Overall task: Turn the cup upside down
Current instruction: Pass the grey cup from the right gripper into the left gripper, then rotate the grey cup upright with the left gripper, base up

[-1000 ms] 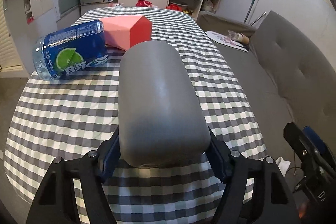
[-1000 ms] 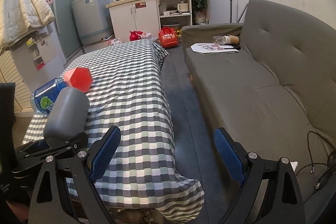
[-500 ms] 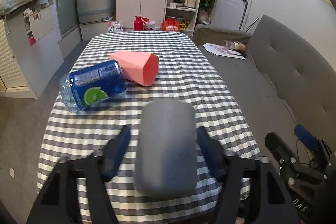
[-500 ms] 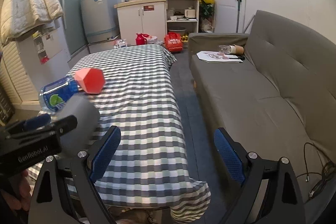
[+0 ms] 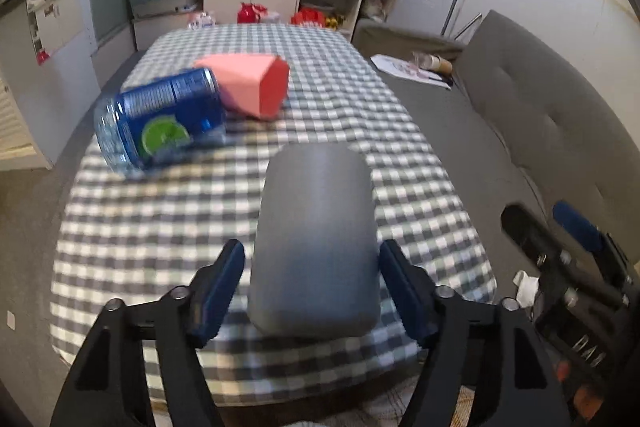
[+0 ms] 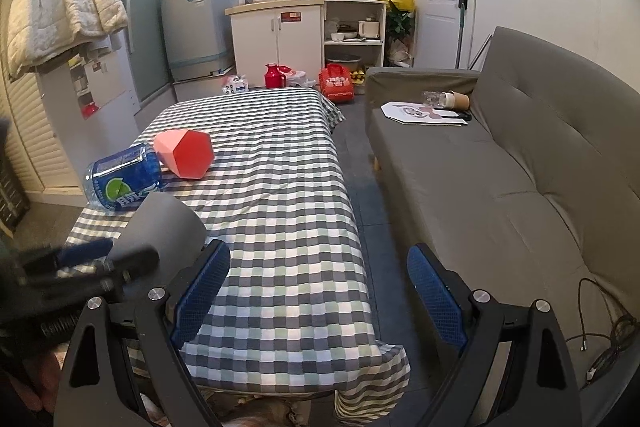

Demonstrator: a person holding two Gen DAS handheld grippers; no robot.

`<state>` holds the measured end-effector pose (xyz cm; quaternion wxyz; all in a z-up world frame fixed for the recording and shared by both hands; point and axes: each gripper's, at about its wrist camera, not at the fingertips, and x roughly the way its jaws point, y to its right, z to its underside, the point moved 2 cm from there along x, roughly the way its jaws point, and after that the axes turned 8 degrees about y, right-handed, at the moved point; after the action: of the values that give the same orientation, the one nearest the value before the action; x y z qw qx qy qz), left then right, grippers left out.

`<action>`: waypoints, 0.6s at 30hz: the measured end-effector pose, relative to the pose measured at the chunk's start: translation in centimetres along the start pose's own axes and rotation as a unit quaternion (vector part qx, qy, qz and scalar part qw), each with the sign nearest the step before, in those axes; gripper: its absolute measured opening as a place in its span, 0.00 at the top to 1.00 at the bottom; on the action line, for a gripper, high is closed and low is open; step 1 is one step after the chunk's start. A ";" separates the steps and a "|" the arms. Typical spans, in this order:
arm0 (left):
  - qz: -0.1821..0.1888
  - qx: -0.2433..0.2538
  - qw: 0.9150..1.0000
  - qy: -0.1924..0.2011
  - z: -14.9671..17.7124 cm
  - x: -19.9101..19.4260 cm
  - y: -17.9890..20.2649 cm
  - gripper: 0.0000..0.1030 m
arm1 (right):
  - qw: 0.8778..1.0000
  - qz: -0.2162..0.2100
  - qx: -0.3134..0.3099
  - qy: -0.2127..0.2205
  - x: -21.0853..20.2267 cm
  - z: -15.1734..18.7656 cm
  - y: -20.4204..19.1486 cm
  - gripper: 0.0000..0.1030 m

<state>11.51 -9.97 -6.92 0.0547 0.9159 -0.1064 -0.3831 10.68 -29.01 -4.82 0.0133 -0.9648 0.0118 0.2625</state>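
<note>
A grey cup stands with its closed end up on the near edge of the checked table. My left gripper is open, with a blue pad on each side of the cup and a visible gap to both. In the right wrist view the cup shows at the left with the left gripper beside it. My right gripper is open and empty, over the table's right front corner.
A blue lime-label bottle lies on its side at the table's left. A red-pink faceted box lies behind it. A grey sofa runs along the right, with a narrow floor gap to the table.
My left gripper has opened and drawn back from the cup, which now stands free on the table. The right gripper has stayed open and risen slightly.
</note>
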 end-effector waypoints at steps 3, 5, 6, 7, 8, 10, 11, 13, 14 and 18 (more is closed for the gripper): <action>0.005 -0.005 1.000 -0.026 1.1 0.8 0.2 0.21 | 1.000 0.000 0.004 -0.001 0.0 0.1 0.3 0.12; 0.013 -0.012 0.999 -0.037 1.6 1.3 0.1 0.21 | 1.000 0.000 0.006 -0.001 0.0 0.1 0.5 0.12; 0.018 -0.015 0.999 -0.040 1.9 1.4 0.1 0.21 | 1.000 -0.001 0.007 -0.001 0.0 0.2 0.5 0.12; 0.020 -0.016 0.999 -0.042 2.0 1.5 0.1 0.23 | 1.000 -0.001 0.009 -0.001 0.0 0.2 0.6 0.12; 0.022 -0.016 0.999 -0.044 2.0 1.5 0.1 0.24 | 1.000 -0.002 0.010 -0.002 0.1 0.2 0.7 0.12; 0.022 -0.016 0.999 -0.045 2.0 1.4 0.1 0.24 | 1.000 -0.002 0.012 -0.003 0.1 0.3 0.9 0.12; 0.020 -0.017 0.999 -0.044 1.8 1.3 0.0 0.24 | 1.000 -0.003 0.013 -0.003 0.1 0.3 0.9 0.12; 0.018 -0.018 0.999 -0.039 1.2 0.8 -0.4 0.24 | 1.000 -0.004 0.015 -0.002 0.1 0.4 0.9 0.12; 0.015 -0.017 0.999 -0.033 0.8 0.6 -0.5 0.24 | 1.000 -0.004 0.015 -0.001 0.1 0.4 0.9 0.12; -0.013 0.009 1.000 -0.014 -1.4 -0.4 -0.9 0.24 | 1.000 -0.005 0.018 -0.004 0.4 0.6 1.0 0.12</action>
<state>12.43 -8.96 -5.83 0.0403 0.9123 -0.0987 -0.3954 10.68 -29.96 -5.50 0.0322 -0.9633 0.0121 0.2662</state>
